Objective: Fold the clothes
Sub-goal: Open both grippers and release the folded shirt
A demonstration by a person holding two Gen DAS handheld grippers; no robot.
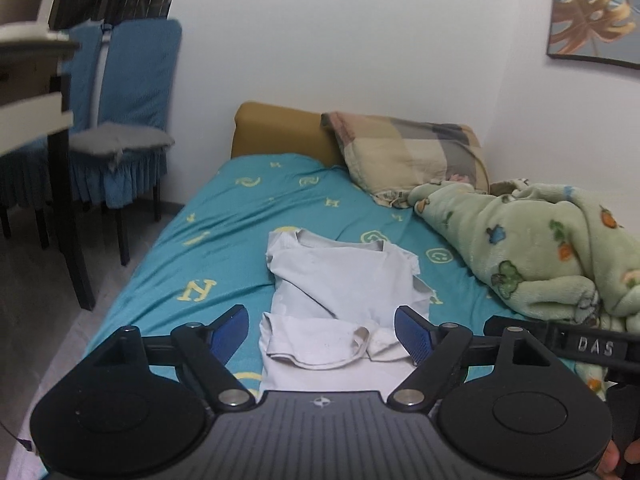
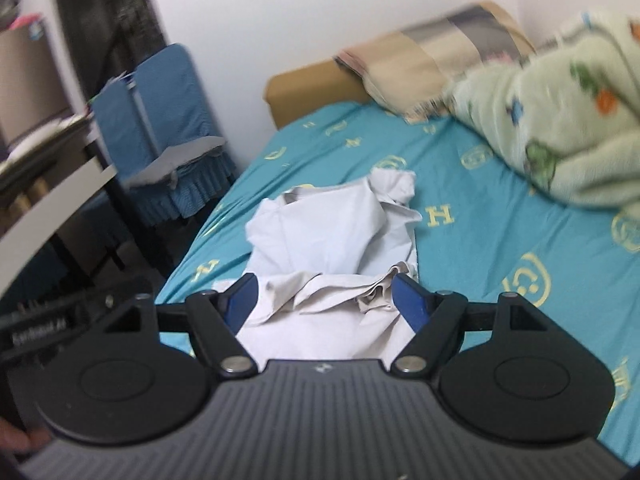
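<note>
Left gripper (image 1: 322, 334): jaws spread wide, empty, low centre of frame above the shirt's near end.
Right gripper (image 2: 324, 300): jaws wide apart, holding nothing, over rumpled cloth.
White T-shirt (image 1: 340, 280): partly folded, mid-frame on the teal bedsheet (image 1: 224, 216).
Green fleece blanket (image 1: 540, 248): right edge of frame.

The near end of the white shirt (image 1: 340, 292) disappears under the left tongs' (image 1: 322, 334) body. The wall picture (image 1: 592, 12) is cut by the left view's edge. In the right wrist view the green blanket (image 2: 560, 120) and pillow (image 2: 436, 52) are smeared by motion blur, and shelf clutter (image 2: 24, 28) at the left edge is unreadable.
</note>
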